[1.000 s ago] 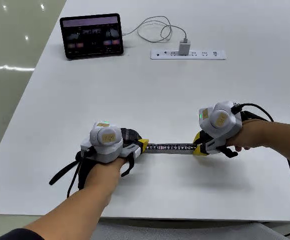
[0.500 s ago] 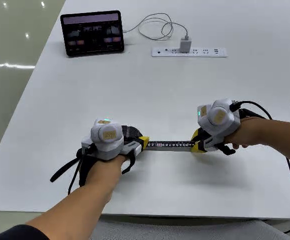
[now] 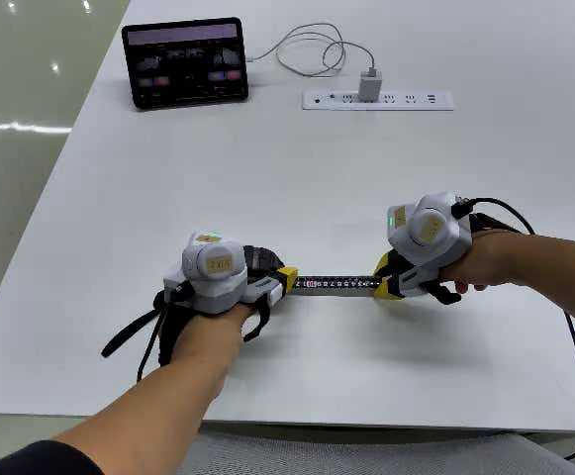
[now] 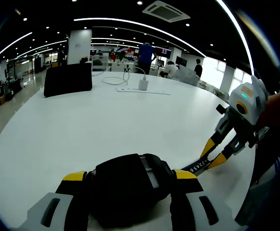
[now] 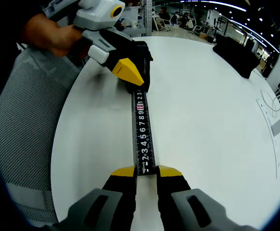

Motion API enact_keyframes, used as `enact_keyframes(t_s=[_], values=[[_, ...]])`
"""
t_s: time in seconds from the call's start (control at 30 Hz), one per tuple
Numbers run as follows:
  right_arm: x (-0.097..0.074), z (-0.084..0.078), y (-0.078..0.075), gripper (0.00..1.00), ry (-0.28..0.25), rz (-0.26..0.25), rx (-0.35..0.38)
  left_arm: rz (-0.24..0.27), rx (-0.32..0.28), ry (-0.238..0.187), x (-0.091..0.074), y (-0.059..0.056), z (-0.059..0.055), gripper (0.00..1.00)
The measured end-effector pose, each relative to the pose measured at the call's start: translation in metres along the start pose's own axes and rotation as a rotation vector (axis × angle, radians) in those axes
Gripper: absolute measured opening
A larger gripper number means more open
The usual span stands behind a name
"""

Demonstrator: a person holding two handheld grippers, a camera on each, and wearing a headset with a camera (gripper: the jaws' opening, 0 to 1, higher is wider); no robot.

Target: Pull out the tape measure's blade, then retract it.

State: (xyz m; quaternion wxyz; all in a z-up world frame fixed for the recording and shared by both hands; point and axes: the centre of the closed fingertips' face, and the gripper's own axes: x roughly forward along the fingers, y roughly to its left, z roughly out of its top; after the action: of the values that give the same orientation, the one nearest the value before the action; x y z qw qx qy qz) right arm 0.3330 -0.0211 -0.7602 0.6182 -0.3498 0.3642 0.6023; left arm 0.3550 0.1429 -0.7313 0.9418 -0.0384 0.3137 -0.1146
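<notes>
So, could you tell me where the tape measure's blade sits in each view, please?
Head view: blade centre, between left tool and right tool.
Left gripper view: blade lower right.
Right gripper view: blade middle, running upward.
Shared landmark: the black case at one end.

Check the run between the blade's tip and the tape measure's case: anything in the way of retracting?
Nothing visible. The blade runs straight over bare table from the right claw, shut on its tip, to the case held in the left claw.
</notes>
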Motion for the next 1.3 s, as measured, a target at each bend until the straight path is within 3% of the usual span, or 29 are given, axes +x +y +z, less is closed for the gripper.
enact_keyframes(t_s=[1.3], values=[[0.01, 0.021, 0.0, 0.11, -0.037, -0.019, 0.021, -0.003, -0.004, 0.0, -0.001, -0.001, 0.0, 0.64]])
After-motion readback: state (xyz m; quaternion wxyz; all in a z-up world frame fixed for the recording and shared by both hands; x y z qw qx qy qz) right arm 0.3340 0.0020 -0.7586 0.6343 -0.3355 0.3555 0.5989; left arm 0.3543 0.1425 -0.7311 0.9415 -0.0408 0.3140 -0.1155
